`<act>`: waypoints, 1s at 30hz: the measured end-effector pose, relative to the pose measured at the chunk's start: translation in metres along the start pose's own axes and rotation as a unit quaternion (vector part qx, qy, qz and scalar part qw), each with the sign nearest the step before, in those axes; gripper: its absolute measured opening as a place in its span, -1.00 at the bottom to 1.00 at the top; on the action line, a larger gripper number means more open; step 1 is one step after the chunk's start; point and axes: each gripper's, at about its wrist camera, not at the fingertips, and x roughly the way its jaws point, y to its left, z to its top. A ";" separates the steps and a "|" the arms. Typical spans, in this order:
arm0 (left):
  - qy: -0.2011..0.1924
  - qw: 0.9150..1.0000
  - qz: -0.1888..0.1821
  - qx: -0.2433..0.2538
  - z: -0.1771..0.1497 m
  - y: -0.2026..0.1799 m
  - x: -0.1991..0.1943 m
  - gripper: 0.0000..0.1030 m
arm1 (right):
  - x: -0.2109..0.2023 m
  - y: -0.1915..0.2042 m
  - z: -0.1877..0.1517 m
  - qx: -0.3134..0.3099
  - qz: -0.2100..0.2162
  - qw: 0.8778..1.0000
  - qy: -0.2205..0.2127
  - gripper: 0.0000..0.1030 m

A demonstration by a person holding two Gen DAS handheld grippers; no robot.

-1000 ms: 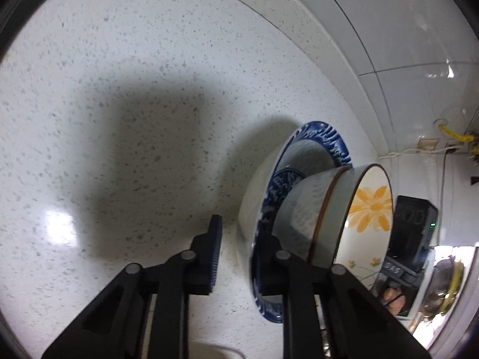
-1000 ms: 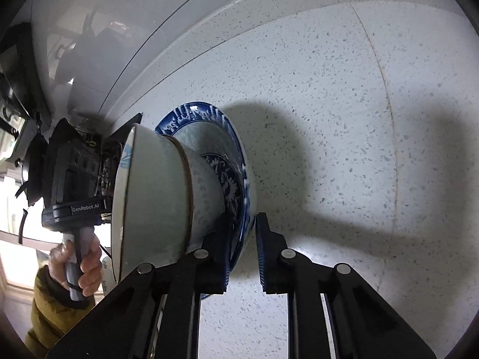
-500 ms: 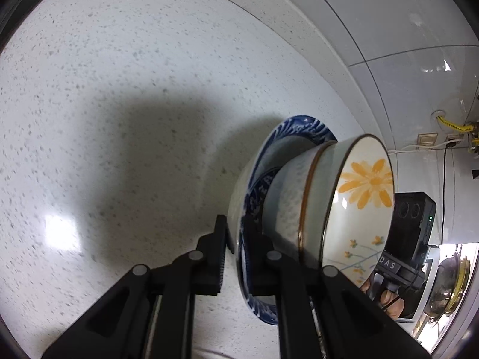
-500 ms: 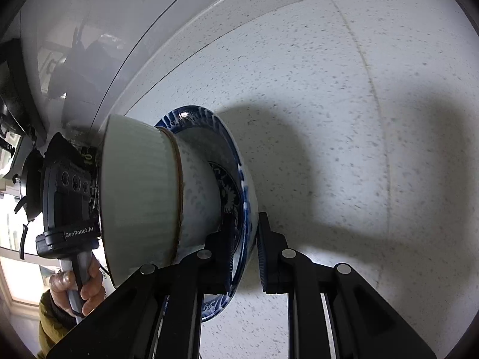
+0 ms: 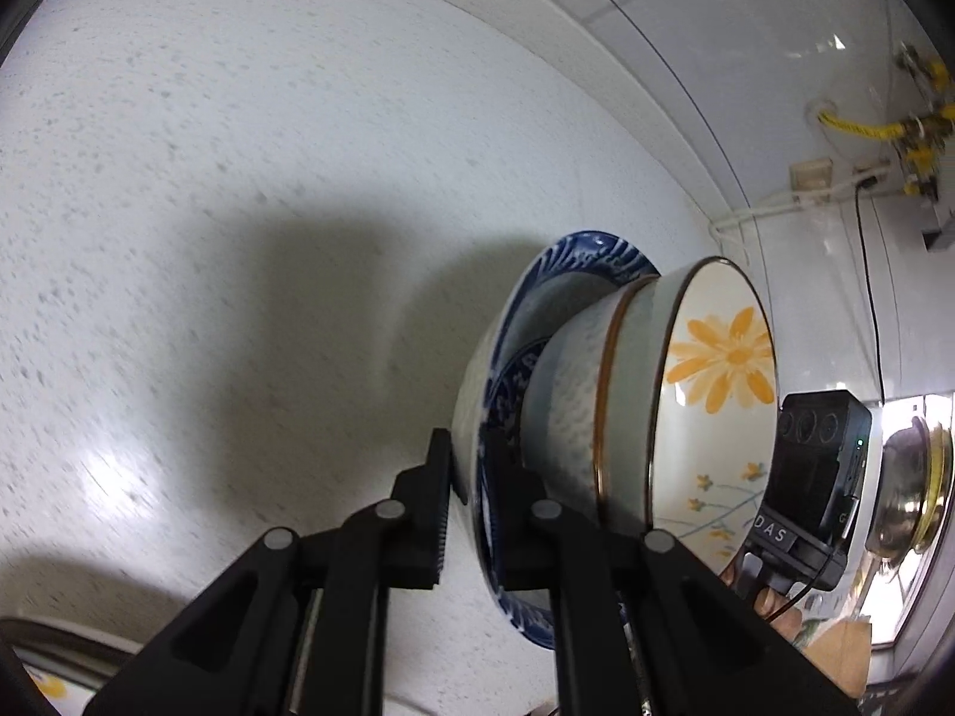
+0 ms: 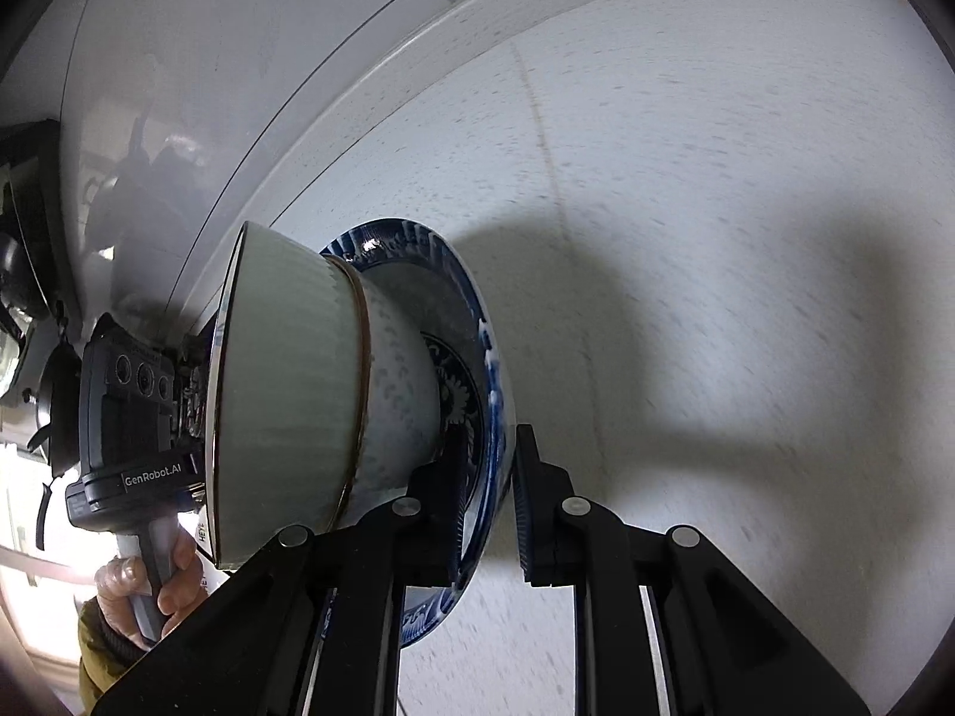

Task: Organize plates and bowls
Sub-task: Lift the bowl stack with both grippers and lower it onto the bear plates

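A blue-and-white plate (image 5: 573, 250) carries two nested bowls: a speckled bowl with a brown rim (image 5: 567, 394) and, inside it, a pale ribbed bowl with an orange flower (image 5: 722, 358). My left gripper (image 5: 474, 507) is shut on the plate's near rim. From the opposite side, my right gripper (image 6: 489, 501) is shut on the same plate (image 6: 406, 238), with the ribbed bowl (image 6: 280, 388) and the speckled bowl (image 6: 400, 382) to its left. The stack hangs over the countertop and casts a shadow on it. Each view shows the other hand-held unit behind the bowls.
The speckled white countertop (image 5: 239, 179) meets a tiled wall (image 5: 716, 30). A yellow hose and fittings (image 5: 859, 131) and a metal pot (image 5: 907, 489) lie to the right. A dish edge (image 5: 48, 686) shows at the lower left. A hand (image 6: 149, 590) grips the left unit's handle.
My left gripper, open around the plate's rim a second ago, has shut on it. Both grippers have since carried the plate and bowls across the counter, and the background is now blurred.
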 end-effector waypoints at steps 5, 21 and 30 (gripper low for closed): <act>0.003 1.000 -0.014 0.014 -0.031 -0.024 0.002 -0.82 | -0.030 -0.009 -0.024 0.011 -0.008 1.000 -0.021 -0.72; -0.062 0.998 -0.010 -0.019 -0.153 -0.013 -0.075 -0.81 | -0.047 0.024 -0.052 -0.053 0.021 0.998 -0.011 -0.72; -0.116 0.992 0.013 -0.052 -0.206 0.025 -0.163 -0.79 | -0.032 0.088 -0.058 -0.109 0.055 0.992 0.011 -0.72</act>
